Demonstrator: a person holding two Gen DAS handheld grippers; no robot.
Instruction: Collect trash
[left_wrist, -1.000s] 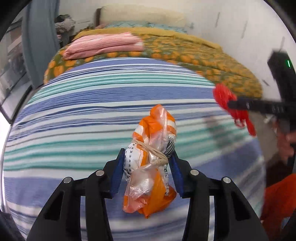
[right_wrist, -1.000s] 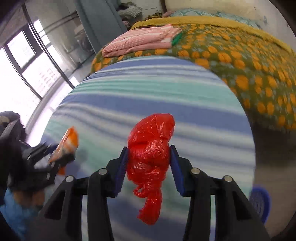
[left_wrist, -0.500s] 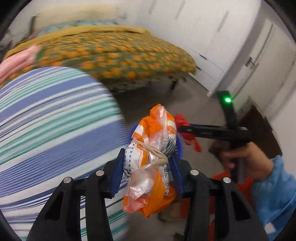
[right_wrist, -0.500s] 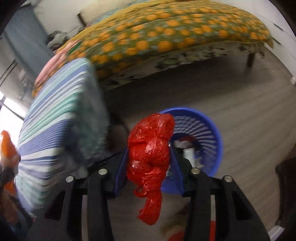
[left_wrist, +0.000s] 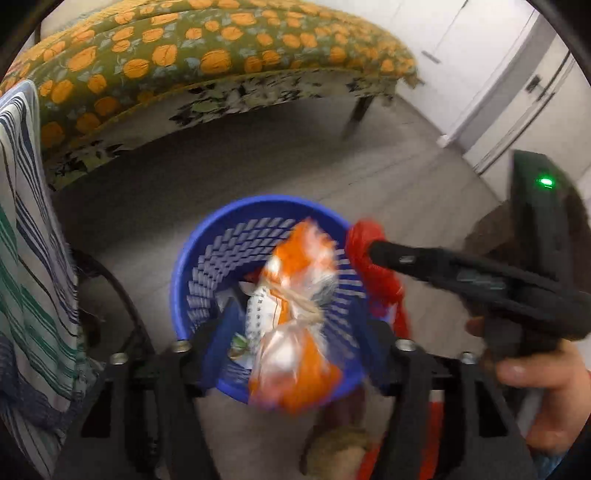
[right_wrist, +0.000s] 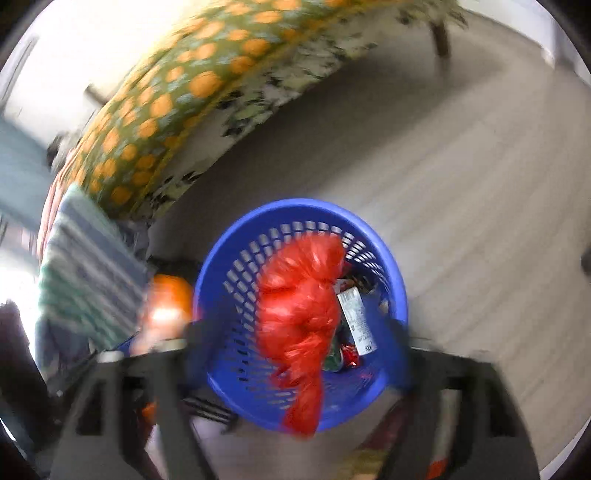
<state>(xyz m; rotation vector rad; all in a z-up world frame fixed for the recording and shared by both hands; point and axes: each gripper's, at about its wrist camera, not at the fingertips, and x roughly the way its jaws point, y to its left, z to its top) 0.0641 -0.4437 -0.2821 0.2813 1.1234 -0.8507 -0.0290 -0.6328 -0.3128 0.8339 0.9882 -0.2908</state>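
Observation:
A blue slotted basket (left_wrist: 258, 201) stands on the floor below both grippers. My left gripper (left_wrist: 299, 328) hangs over it with its jaws opening. The orange and clear knotted bag (left_wrist: 291, 354) is blurred between the pads, with a gap on each side. In the right wrist view my right gripper (right_wrist: 297, 343) is also above the basket (right_wrist: 295, 203), jaws opening wide. The red plastic bag (right_wrist: 299, 314) hangs between them, touching neither pad. The left wrist view shows the red bag (left_wrist: 362, 240) at the tip of a black finger (left_wrist: 406, 258).
A white tube (right_wrist: 356, 321) and wrappers lie inside the basket. The bed with the orange-flowered cover (left_wrist: 221, 48) and its leg (left_wrist: 358, 110) stand beyond. Striped cloth (left_wrist: 29, 258) hangs at the left, white cupboard doors (left_wrist: 517, 92) at the right. A hand (left_wrist: 535, 376) grips the right tool.
Both grippers swung from above the striped bed down over the blue basket. Their jaws have spread, and the orange bag and the red bag are no longer pinched.

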